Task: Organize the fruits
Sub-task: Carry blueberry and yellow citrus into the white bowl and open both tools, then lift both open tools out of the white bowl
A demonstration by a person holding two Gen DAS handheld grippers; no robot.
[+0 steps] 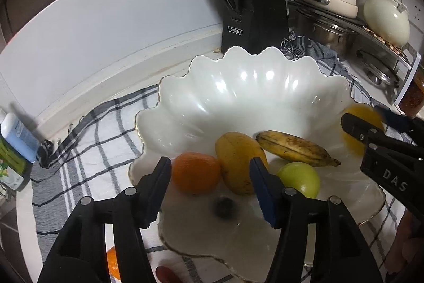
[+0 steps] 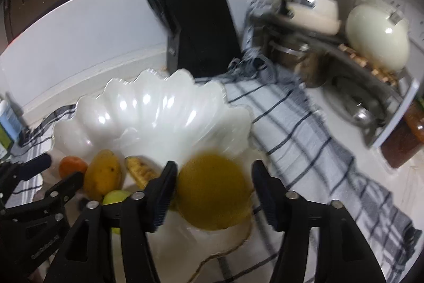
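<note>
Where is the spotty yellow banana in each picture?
Left wrist view: the spotty yellow banana lies right of centre inside the scalloped white bowl, beside the mango.
Right wrist view: the banana is lower left, partly hidden.
Shared landmark: the black knife block.

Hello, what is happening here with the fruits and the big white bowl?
A person is collecting fruit in the scalloped white bowl. An orange tangerine, yellow mango, spotted banana and green lime already lie inside. The right gripper, open, brackets a blurred yellow-orange fruit at the bowl's rim. The left gripper hovers open over the bowl, holding nothing.
</note>
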